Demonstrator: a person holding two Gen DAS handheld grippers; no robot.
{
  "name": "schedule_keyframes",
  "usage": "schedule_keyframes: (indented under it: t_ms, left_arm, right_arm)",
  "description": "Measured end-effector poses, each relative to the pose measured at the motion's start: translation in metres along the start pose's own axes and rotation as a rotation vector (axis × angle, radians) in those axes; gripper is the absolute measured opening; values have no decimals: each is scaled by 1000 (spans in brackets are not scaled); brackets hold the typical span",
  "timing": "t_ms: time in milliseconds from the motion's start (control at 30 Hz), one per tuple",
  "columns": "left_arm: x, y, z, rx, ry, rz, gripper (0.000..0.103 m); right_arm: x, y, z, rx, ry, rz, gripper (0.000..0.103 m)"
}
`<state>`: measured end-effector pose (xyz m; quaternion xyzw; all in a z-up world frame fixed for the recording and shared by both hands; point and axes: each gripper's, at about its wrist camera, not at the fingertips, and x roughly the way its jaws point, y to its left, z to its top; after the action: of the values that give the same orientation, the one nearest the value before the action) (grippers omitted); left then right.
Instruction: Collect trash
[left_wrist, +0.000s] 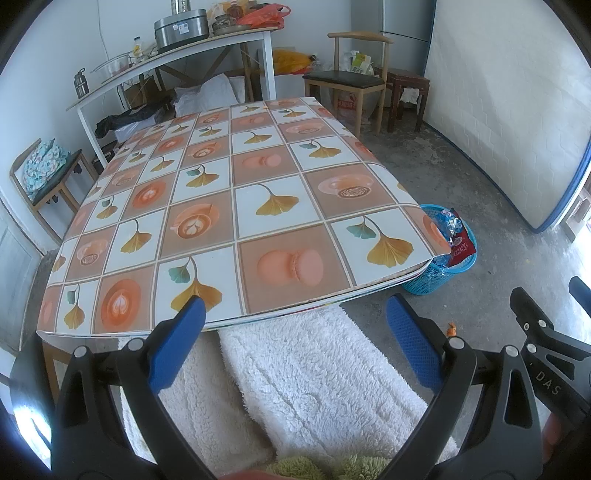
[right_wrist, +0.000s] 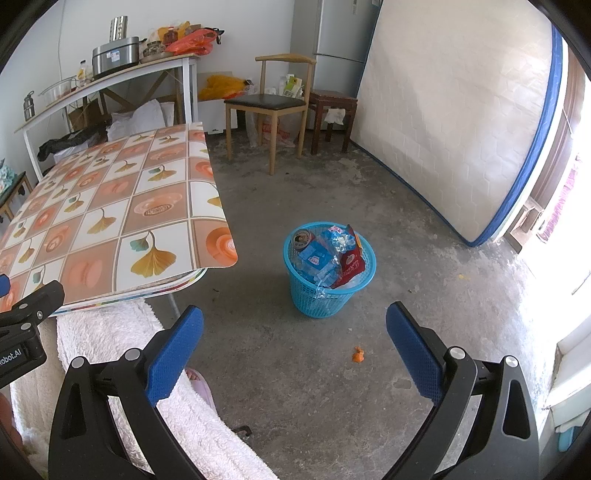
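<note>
trash (right_wrist: 334, 254) of wrappers and a can, heaped in blue basket (right_wrist: 321, 299)

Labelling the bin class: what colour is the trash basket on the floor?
Light blue mesh plastic basket, full of wrappers; clearest in the right wrist view.

Left gripper (left_wrist: 295, 321): black angular frame; two blue fingers (left_wrist: 177, 347) with a fine dotted grip texture; round silver screws at the pivots
Right gripper (right_wrist: 294, 328): same build; black arms splayed in a V; blue textured pads (right_wrist: 413, 350); silver screw heads on each arm
Markings: white letters "DAS" on the right gripper's black body in the left wrist view; white lettering ending "robot.AI" on the left gripper's body in the right wrist view
Clothing: fluffy white fleece garment (left_wrist: 317, 384) over the person's lap; a pale pink slipper (right_wrist: 201, 384) showing beneath it
</note>
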<state>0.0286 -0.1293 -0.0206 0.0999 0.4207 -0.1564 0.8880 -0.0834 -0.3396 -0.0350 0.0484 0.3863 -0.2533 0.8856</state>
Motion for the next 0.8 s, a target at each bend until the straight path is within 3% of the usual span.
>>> schedule_keyframes:
  t_ms: [800]
  left_arm:
    - [0, 0, -1, -2, -1, -1, 94]
  right_arm:
    - [1, 0, -1, -1, 0, -1, 96]
